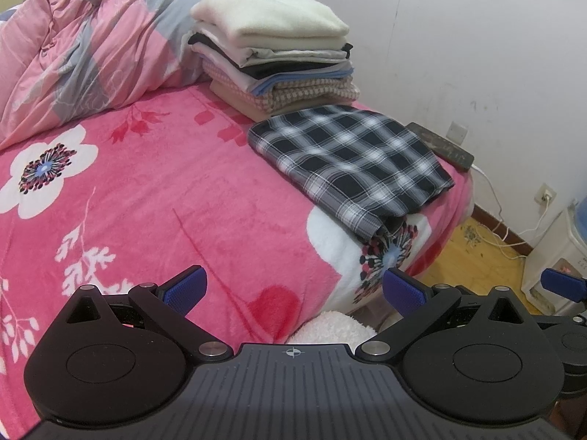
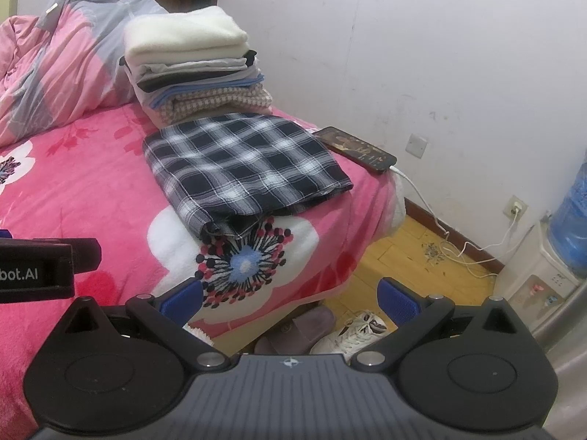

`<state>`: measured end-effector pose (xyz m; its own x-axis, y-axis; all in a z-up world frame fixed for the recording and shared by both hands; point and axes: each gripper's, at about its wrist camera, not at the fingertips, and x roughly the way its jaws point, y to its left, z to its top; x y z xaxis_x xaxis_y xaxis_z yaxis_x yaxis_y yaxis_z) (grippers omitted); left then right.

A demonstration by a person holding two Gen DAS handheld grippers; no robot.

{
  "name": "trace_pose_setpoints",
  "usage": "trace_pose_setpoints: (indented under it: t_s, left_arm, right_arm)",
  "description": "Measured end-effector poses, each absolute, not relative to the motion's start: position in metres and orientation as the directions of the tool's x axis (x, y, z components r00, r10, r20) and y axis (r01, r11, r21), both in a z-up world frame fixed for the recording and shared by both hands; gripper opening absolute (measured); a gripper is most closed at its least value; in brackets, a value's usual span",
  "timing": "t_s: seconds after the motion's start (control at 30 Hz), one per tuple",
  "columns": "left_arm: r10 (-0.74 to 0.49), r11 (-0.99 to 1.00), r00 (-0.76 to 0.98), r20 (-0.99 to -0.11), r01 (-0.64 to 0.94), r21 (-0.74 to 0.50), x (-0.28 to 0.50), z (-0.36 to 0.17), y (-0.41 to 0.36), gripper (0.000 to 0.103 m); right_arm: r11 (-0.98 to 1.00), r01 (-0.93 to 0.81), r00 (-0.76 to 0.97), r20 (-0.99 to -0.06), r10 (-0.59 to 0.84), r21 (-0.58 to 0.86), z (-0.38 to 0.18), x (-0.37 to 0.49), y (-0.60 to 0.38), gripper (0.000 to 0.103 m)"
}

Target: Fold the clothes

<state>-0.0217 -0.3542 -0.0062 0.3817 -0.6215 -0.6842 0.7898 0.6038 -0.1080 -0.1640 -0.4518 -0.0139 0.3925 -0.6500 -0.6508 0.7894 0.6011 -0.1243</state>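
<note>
A folded black-and-white plaid garment (image 1: 348,161) (image 2: 242,163) lies flat on the pink flowered blanket (image 1: 165,201) (image 2: 91,190), near the bed's right edge. Behind it stands a stack of folded clothes (image 1: 275,55) (image 2: 198,66) topped by a cream fleece piece. My left gripper (image 1: 293,291) hovers open over the blanket, well short of the plaid garment, with nothing between its blue pads. My right gripper (image 2: 290,299) is open too, above the bed's corner and the floor. The left gripper's body (image 2: 40,267) shows at the left edge of the right wrist view.
A rumpled pink and grey quilt (image 1: 73,55) fills the back left. A phone (image 2: 356,148) on a white charging cable lies by the wall. On the wooden floor (image 2: 422,256) are a slipper (image 2: 297,330), a white sneaker (image 2: 352,333) and a water dispenser (image 2: 565,227).
</note>
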Motion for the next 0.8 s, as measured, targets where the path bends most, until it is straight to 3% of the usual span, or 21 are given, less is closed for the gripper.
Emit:
trace_pose_setpoints:
  t_s: [0.8]
  left_arm:
    - [-0.619, 0.608, 0.384, -0.685, 0.787, -0.107, -0.0217, -0.0065, -0.3530, 0.103]
  right_arm:
    - [0.603, 0.787, 0.391, -0.653, -0.648, -0.128, -0.0138, -0.1630, -0.4509, 0.103]
